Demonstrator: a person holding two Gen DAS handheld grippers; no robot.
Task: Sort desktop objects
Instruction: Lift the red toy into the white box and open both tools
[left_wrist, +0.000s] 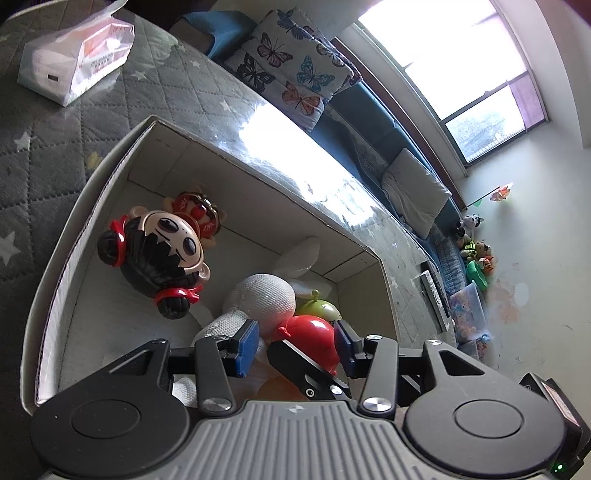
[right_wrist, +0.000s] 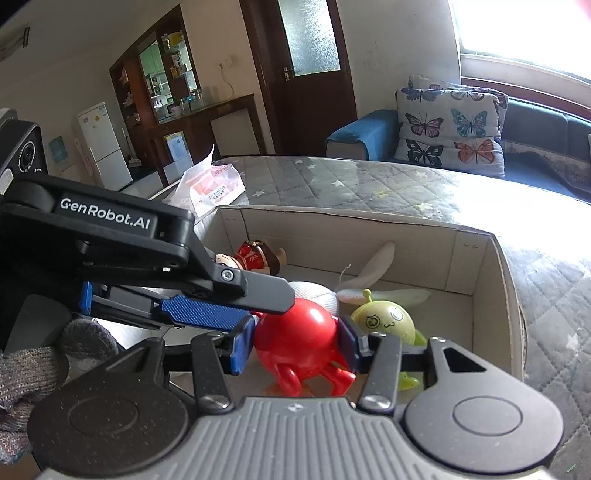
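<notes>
A white cardboard box (left_wrist: 110, 158) on the quilted table holds several toys: a big-headed doll with black hair buns (left_wrist: 159, 254), a white plush rabbit (left_wrist: 264, 299), a green alien figure (left_wrist: 321, 308) and a red round figure (left_wrist: 310, 334). My right gripper (right_wrist: 295, 345) is shut on the red figure (right_wrist: 299, 339) inside the box (right_wrist: 369, 221), next to the green alien (right_wrist: 388, 321). My left gripper (left_wrist: 295, 341) is open just above the red figure; it shows in the right wrist view (right_wrist: 207, 312) with its fingers beside the red toy.
A tissue pack (left_wrist: 77, 59) lies on the table beyond the box (right_wrist: 214, 188). A blue sofa with a butterfly cushion (right_wrist: 450, 125) stands behind the table. Toys and boxes (left_wrist: 472, 280) sit on the floor by the wall.
</notes>
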